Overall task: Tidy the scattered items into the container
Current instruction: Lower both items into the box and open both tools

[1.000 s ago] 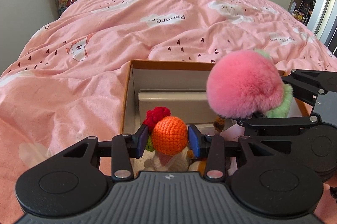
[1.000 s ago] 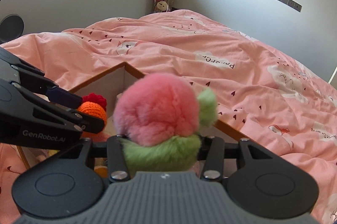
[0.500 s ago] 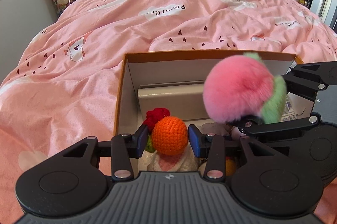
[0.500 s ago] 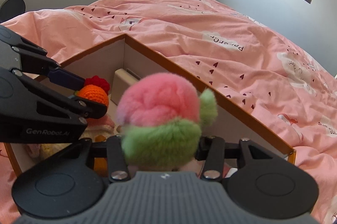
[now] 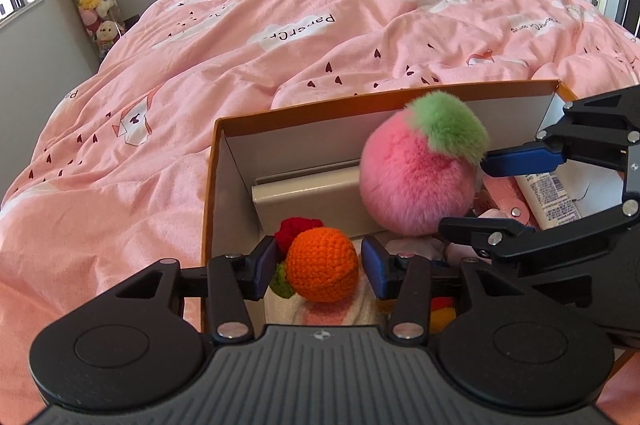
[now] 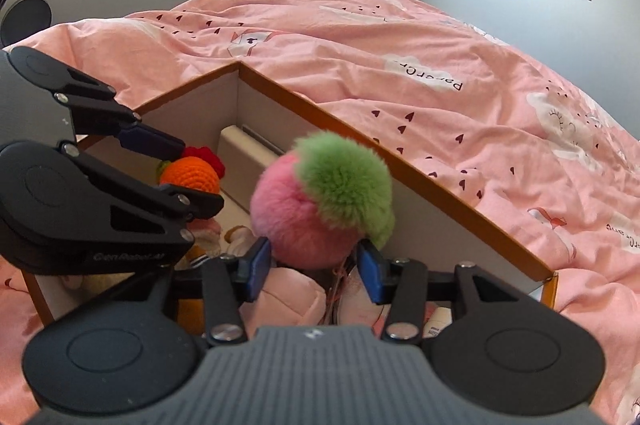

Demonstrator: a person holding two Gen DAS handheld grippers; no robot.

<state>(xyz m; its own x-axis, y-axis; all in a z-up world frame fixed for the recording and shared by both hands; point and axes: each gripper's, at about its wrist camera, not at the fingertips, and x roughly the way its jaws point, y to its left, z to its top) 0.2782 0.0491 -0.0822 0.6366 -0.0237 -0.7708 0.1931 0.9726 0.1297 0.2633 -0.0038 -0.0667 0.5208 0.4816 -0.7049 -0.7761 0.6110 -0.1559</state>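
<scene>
Over the box on the bed: one crochet orange between left tongs just opened clear of it, one pink-green pompom at 12 o'clock of right tongs, pads apparently barely touching, grip unclear.

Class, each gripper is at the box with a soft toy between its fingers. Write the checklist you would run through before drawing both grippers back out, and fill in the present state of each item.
1. Orange crochet ball is within the walls of the box: ok.
2. Left gripper has let go: ok. Its jaws have just been opening, and gaps show on both sides of the ball between them.
3. Ball rests on the toys beneath it: cannot tell.
4. Pink and green pom-pom is within the box walls: ok.
5. Right gripper has let go: not ok. Its pads meet the fluff on both sides.
</scene>
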